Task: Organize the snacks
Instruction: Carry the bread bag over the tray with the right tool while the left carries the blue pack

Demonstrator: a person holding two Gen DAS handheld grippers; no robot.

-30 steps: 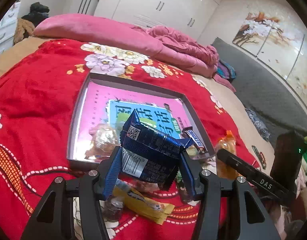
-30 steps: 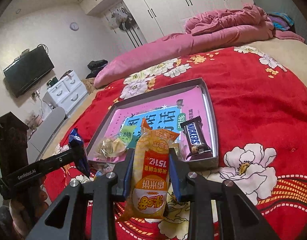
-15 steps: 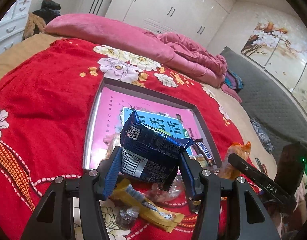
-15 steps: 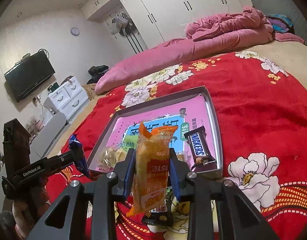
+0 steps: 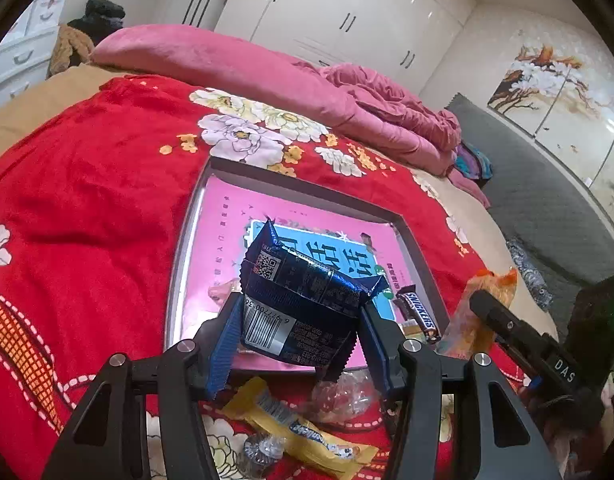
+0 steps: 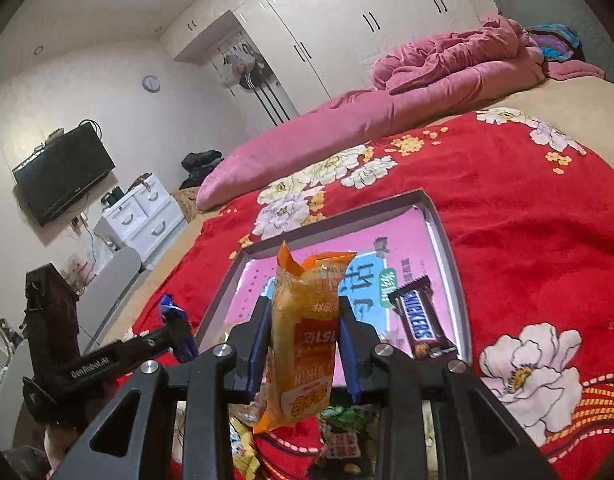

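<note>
My left gripper (image 5: 299,332) is shut on a dark blue snack packet (image 5: 303,300), held above the near edge of a grey tray (image 5: 307,188) with a pink printed floor. My right gripper (image 6: 303,344) is shut on an upright orange rice-cracker packet (image 6: 303,340), in front of the same tray (image 6: 443,232). A Snickers bar (image 6: 421,326) lies in the tray's near right corner and shows in the left wrist view too (image 5: 421,314). The right gripper with its orange packet (image 5: 479,312) appears at the right of the left wrist view; the left gripper (image 6: 175,328) appears at the left of the right wrist view.
Loose snacks lie on the red floral blanket (image 5: 87,200) near me: a yellow bar (image 5: 299,428), a clear wrapped sweet (image 5: 339,392), a green packet (image 6: 343,424). Pink bedding (image 5: 235,64) lies behind the tray. White drawers (image 6: 143,216) and a television (image 6: 63,172) stand beyond the bed.
The left wrist view has shifted so the tray sits further right and closer under the blue packet. The right gripper has lifted the orange packet, which has turned edge-on between the fingers.
</note>
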